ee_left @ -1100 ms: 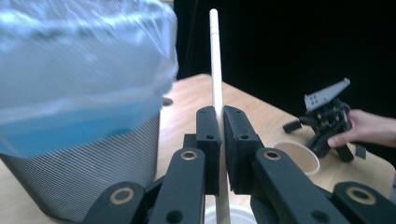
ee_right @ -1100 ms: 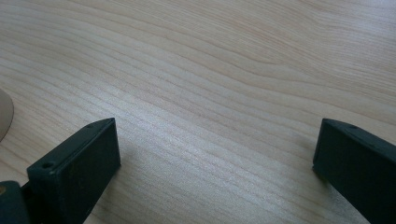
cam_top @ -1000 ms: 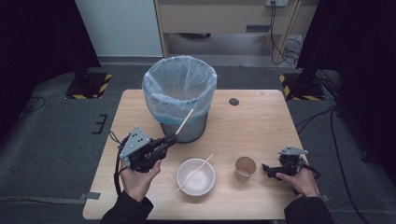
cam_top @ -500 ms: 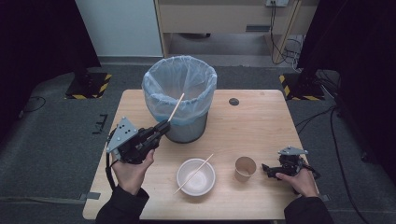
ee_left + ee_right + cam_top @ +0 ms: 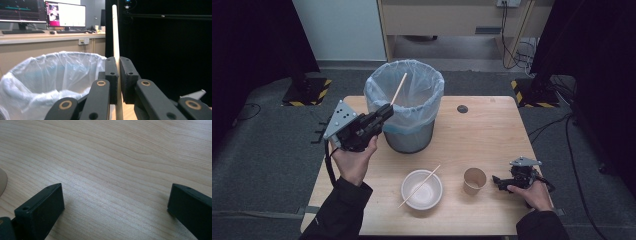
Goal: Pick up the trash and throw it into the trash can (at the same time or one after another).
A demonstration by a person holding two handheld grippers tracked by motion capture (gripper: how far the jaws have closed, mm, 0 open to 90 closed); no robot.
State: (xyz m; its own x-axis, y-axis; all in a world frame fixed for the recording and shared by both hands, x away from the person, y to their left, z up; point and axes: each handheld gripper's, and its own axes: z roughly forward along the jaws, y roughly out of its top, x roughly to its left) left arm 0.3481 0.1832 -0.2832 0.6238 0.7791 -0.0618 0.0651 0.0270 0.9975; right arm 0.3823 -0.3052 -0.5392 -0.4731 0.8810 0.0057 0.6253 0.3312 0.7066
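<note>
My left gripper [image 5: 384,111] is raised beside the left rim of the bin [image 5: 404,107] and is shut on a wooden chopstick [image 5: 399,88], which slants up over the bin's mouth. In the left gripper view the chopstick [image 5: 115,32] stands pinched between the two black pads [image 5: 111,75], with the bin's white liner [image 5: 50,75] just beyond. A second chopstick [image 5: 419,186] lies across the white bowl [image 5: 422,190] at the table's front. My right gripper [image 5: 498,181] rests low on the table at the front right, jaws wide apart over bare wood, right of the brown paper cup [image 5: 474,180].
The wooden table [image 5: 492,130] has a small dark round spot [image 5: 462,109] at the back. Dark floor surrounds it, with a cabinet behind. The paper cup's edge [image 5: 2,182] peeks in at the left of the right gripper view.
My left gripper has lifted the chopstick from low near the bowl up and leftward to the bin's rim. The right hand has stayed put.
</note>
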